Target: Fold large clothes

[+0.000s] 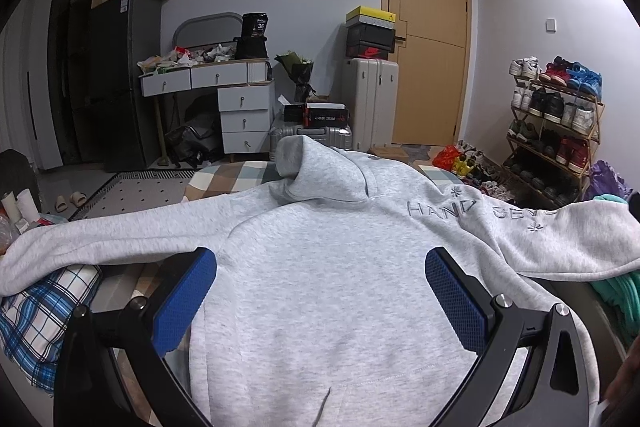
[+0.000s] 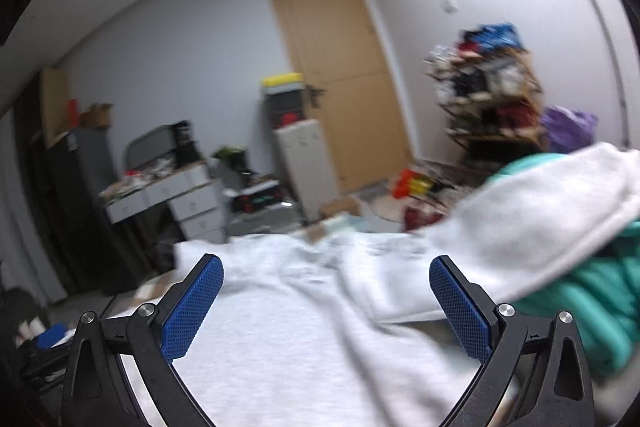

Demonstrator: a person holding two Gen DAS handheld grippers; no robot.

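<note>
A light grey hoodie (image 1: 320, 267) lies spread face up on the bed, hood at the far end, both sleeves stretched out sideways. My left gripper (image 1: 320, 263) is open and empty, hovering above the hoodie's body. In the blurred right wrist view the same hoodie (image 2: 304, 327) lies below my right gripper (image 2: 326, 267), which is open and empty. The hoodie's right sleeve (image 2: 532, 215) drapes over a teal garment (image 2: 600, 295).
A blue plaid cloth (image 1: 44, 311) lies at the bed's left under the left sleeve. A checked bedsheet (image 1: 228, 179) shows beyond the hood. Suitcases (image 1: 370, 103), a drawer desk (image 1: 224, 95), a shoe rack (image 1: 556, 123) and a wooden door (image 1: 428, 39) stand farther back.
</note>
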